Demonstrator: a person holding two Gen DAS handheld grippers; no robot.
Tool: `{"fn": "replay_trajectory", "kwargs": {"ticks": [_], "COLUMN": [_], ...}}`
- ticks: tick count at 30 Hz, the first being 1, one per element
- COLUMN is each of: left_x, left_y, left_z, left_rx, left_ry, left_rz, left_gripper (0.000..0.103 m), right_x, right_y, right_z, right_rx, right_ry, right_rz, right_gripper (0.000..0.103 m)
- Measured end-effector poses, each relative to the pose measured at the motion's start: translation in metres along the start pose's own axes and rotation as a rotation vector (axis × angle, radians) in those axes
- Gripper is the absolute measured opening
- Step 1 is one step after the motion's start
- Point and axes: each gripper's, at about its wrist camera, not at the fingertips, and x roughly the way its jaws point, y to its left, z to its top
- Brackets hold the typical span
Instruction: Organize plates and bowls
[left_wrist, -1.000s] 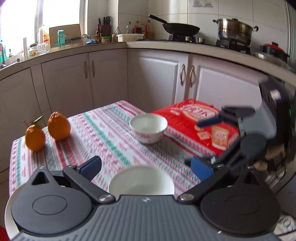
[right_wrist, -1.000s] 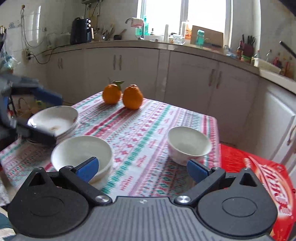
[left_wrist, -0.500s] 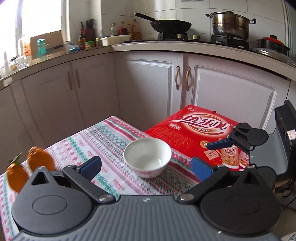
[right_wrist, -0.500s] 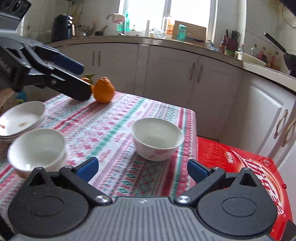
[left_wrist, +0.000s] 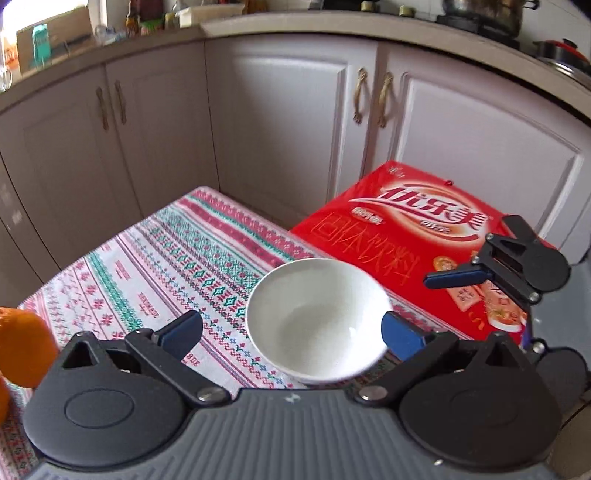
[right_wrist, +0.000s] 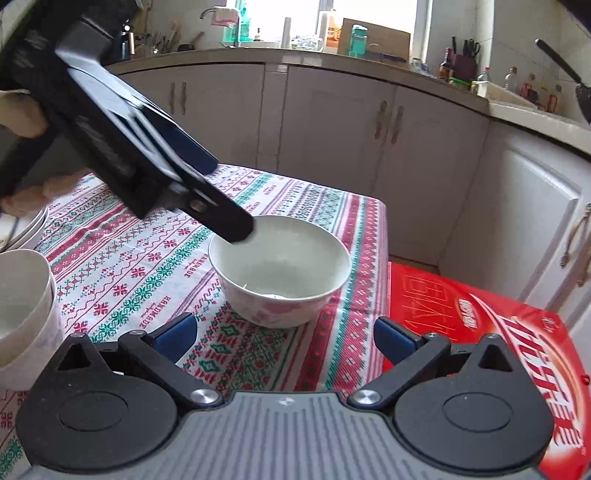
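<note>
While both grippers' fingers gape, released, the white bowl (right_wrist: 279, 271) with its pink-patterned outside sits upright.

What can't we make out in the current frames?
- White ceramic bowl far rim: in the right wrist view, the left gripper's fingers cover it, so contact is unclear.
- Second white bowl: cut off by that view's left edge.
- Stacked white plates: only a sliver shows past the hand.
- Orange fruit: cropped at the left wrist view's left edge.
</note>
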Motion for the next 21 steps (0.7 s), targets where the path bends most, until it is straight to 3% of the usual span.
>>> {"fn": "replay_trajectory", "kwargs": {"ticks": [6, 9, 14, 21], "left_x": [0.030, 0.039, 0.046, 0.053], "left_y": [0.013, 0.015, 0.019, 0.023], "left_z": [0.003, 0.005, 0.009, 0.011], "left_rx": [-0.036, -0.035, -0.036, -0.043], "left_ry": [0.052, 0.069, 0.081, 0.101], "left_rz": [-0.051, -0.075, -0.091, -0.112], "left_gripper": [0.097, 0.087, 0.079, 0.077], "right_x": [0.019, 0.027, 0.032, 0.033], "right_y": [-0.006, -0.009, -0.012, -0.012], "right_z": [0.004, 0.006, 0.008, 0.011], "right_rx": [-0.006, -0.009, -0.005, -0.008], "right_ry": [0.006, 0.013, 0.010, 0.000], "right_rz": [0.038, 0.047, 0.058, 0.069], "right_gripper": [0.097, 0.090, 0.087, 0.083]}}
